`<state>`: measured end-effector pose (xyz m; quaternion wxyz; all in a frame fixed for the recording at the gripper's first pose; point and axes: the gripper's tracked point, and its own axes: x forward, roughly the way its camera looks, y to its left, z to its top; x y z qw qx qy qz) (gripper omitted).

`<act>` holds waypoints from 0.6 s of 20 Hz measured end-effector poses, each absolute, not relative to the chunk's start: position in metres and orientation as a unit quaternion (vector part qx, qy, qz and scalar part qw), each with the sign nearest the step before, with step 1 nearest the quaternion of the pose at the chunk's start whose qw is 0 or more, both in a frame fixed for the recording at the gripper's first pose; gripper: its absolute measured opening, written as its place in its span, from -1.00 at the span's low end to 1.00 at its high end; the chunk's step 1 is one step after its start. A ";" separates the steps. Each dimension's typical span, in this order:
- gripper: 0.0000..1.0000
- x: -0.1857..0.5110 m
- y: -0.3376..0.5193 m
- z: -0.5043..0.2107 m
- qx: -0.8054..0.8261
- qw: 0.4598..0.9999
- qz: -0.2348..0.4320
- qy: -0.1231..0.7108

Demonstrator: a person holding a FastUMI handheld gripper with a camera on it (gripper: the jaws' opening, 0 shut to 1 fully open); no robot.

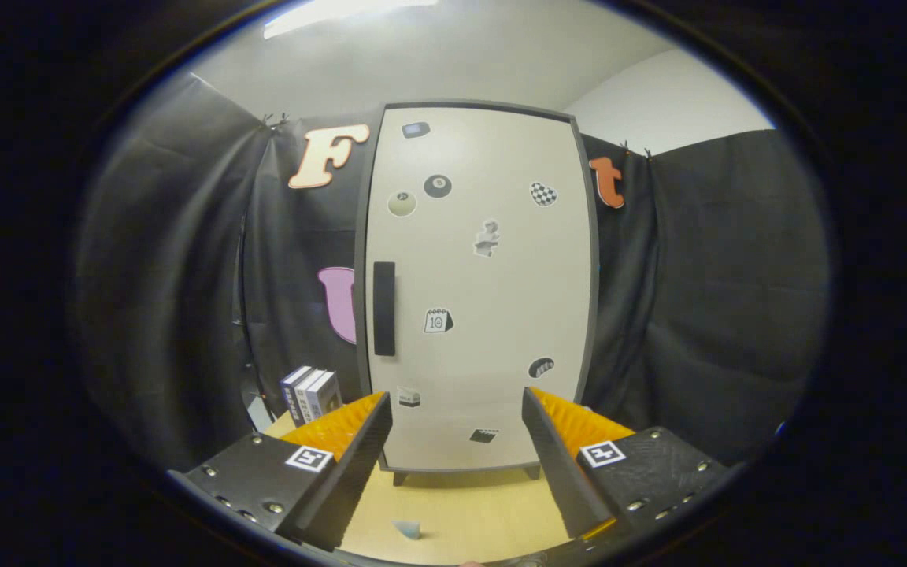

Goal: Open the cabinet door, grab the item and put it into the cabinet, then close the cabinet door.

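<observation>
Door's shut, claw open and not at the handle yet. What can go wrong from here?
1. The handle is a narrow vertical bar at the cabinet door left edge; the open claw points right of it and might miss.
2. The books stand close left of the cabinet; a wide approach could knock them.

Smooth, matt, painted-looking cabinet door [477, 291], dotted with flat paper-like stickers [438, 320]. Matt plastic-looking handle [384, 309] on the door. Pale wood-grain table [461, 512], smooth with a faint sheen. Soft, creased, matt cloth [705, 299] behind the cabinet. Glossy printed card on small boxes [310, 394] beside the cabinet. Gripper [453, 425] spread wide, holding nothing: ridged, rough fingers [343, 425], textured matt plastic bodies with shiny metal screws [274, 508].
</observation>
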<state>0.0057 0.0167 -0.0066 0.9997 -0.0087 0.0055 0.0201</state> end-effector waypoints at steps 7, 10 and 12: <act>0.97 0.035 0.050 -0.012 -0.008 0.998 0.060 0.019; 0.97 0.062 0.080 -0.014 -0.008 0.996 0.087 0.026; 0.97 0.083 0.095 -0.013 -0.009 0.995 0.097 0.027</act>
